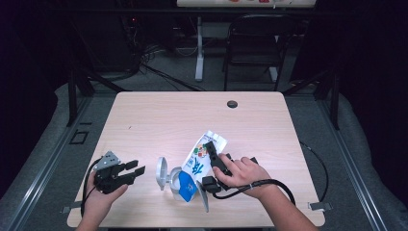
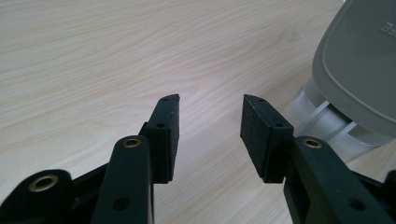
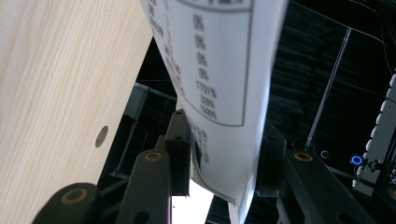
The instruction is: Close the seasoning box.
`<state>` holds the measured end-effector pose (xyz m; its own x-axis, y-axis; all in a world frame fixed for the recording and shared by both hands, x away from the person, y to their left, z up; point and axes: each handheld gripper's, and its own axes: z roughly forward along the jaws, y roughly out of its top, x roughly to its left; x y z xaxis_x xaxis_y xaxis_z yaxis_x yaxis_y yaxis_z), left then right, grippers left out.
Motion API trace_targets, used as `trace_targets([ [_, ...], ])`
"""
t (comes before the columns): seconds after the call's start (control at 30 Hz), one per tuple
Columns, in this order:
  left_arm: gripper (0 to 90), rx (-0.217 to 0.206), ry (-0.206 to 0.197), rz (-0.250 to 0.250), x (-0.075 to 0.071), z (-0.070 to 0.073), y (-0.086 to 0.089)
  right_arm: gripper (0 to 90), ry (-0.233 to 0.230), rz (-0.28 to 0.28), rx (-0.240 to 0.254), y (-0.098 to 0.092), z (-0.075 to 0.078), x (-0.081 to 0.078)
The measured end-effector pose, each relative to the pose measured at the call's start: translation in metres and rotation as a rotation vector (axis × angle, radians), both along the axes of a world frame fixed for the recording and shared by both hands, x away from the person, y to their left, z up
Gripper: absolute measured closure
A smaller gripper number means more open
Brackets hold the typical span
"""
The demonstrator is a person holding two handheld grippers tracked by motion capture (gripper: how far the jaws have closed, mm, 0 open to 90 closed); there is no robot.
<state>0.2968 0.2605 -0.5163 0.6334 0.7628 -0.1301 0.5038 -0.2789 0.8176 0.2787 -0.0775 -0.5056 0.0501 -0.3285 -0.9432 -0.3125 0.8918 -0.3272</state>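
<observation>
Right now the right gripper (image 1: 215, 160) lies over a white pouch (image 1: 204, 156) near the front middle of the desk (image 1: 159, 115), and its jaws are closed on it: in the right gripper view the printed side of the pouch (image 3: 219, 70), with a table of small figures on it, runs down between the two black jaws and both pads press against it. From above, the pouch shows a blue patch and some coloured print, with its crimped end pointing away from the person. Just to its left sits a grey lid (image 1: 162, 173) hinged to a pale container, standing tilted up on the wood. The left gripper (image 1: 133, 171) rests on the desk at the front left, held in the person's left hand (image 1: 98, 195), pointing toward that lid and near it. Its jaws stand apart with bare wood between them, gripping nothing; in the left gripper view the grey lid (image 2: 359, 65) shows just beyond the right-hand jaw.
</observation>
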Motion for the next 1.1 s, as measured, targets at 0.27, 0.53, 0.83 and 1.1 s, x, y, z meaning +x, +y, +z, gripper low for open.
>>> trace_targets([
  [0.27,57.8,-0.002,0.000,0.002,0.0000,0.0003,0.0003,65.6,-0.008,-0.011,-0.018,0.0015,0.0020,-0.0018],
  [0.53,57.8,-0.003,0.000,0.002,-0.0001,0.0003,0.0003,65.6,-0.013,0.004,-0.017,0.0006,0.0023,-0.0015],
  [0.83,57.8,-0.003,0.000,0.002,-0.0001,0.0003,0.0003,65.6,-0.013,0.004,-0.011,-0.0004,0.0025,-0.0020],
  [1.1,57.8,0.000,-0.002,0.000,0.0000,0.0002,0.0002,65.6,-0.007,0.021,-0.006,-0.0007,0.0028,-0.0010],
])
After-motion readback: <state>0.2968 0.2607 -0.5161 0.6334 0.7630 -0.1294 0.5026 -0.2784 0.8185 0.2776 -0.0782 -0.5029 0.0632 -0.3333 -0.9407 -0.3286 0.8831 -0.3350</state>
